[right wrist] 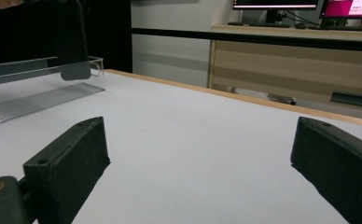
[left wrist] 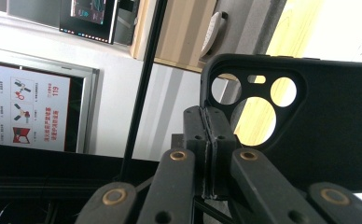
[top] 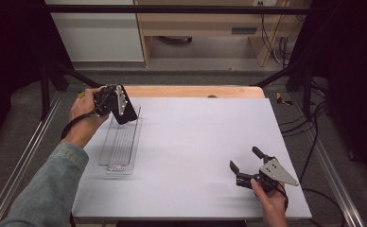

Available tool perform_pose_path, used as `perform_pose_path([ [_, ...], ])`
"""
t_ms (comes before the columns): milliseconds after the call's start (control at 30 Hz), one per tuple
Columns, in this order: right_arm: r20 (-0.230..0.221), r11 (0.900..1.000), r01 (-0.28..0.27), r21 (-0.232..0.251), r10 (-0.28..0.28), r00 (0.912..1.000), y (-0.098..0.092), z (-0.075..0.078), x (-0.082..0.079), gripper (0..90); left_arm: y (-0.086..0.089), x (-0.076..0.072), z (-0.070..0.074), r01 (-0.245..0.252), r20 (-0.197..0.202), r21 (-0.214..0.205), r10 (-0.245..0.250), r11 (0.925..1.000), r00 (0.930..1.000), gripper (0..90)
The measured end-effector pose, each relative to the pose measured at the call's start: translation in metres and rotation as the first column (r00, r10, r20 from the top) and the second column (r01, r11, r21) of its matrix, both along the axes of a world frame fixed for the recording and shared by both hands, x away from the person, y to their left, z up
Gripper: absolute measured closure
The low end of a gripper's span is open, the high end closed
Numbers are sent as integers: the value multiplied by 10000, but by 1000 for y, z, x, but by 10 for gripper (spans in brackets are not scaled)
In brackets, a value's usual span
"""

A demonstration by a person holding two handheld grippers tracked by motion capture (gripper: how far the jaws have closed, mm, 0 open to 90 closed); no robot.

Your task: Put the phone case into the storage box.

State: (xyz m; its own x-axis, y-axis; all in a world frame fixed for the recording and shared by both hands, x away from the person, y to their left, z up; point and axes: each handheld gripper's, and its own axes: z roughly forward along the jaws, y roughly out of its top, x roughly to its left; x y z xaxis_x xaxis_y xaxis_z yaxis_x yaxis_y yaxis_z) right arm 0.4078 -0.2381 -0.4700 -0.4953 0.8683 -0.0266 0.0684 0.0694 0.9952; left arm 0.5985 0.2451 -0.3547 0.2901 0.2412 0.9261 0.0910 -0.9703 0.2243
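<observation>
The left tongs [top: 125, 111] are clenched on a black phone case [top: 127, 112], pinching its thin edge just beside the camera cut-outs, as the left gripper view [left wrist: 209, 154] shows with the pads pressed flat together on the case [left wrist: 319, 130]. The case hangs above the far end of a clear tray [top: 120, 142] that lies lengthwise near the desk's [top: 196, 142] left edge, its ribbed floor bare. Gripping by the rim near a corner leaves most of the case free below the pads, which looks like a hold chosen so the case can be lowered into the narrow tray without the tongs fouling its walls. Whether the case touches the tray's far wall I cannot tell; in the right gripper view its lower corner [right wrist: 75, 70] sits at rim height of the tray [right wrist: 39, 100].

The right tongs [top: 243, 160] are released, jaws spread wide and empty, resting low near the desk's near right corner, well apart from the tray. That keeps them clear of the left hand's [top: 84, 113] work yet aimed across the desk toward it, ready to steady the tray if it slides.
</observation>
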Motion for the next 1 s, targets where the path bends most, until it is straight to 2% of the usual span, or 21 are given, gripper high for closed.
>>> perform_pose_path([
  [700, -3, 10000, 12, 98, -12, 10000, -1, 0, 0, 45, -4, 2, 1, 139, 88, 475, -144, 9988, 9999, 889],
  [1000, -15, 10000, 17, 93, -17, 10000, -1, 0, 0, 45, -6, 5, -4, 297, 60, 733, -302, 9969, 9995, 889],
])
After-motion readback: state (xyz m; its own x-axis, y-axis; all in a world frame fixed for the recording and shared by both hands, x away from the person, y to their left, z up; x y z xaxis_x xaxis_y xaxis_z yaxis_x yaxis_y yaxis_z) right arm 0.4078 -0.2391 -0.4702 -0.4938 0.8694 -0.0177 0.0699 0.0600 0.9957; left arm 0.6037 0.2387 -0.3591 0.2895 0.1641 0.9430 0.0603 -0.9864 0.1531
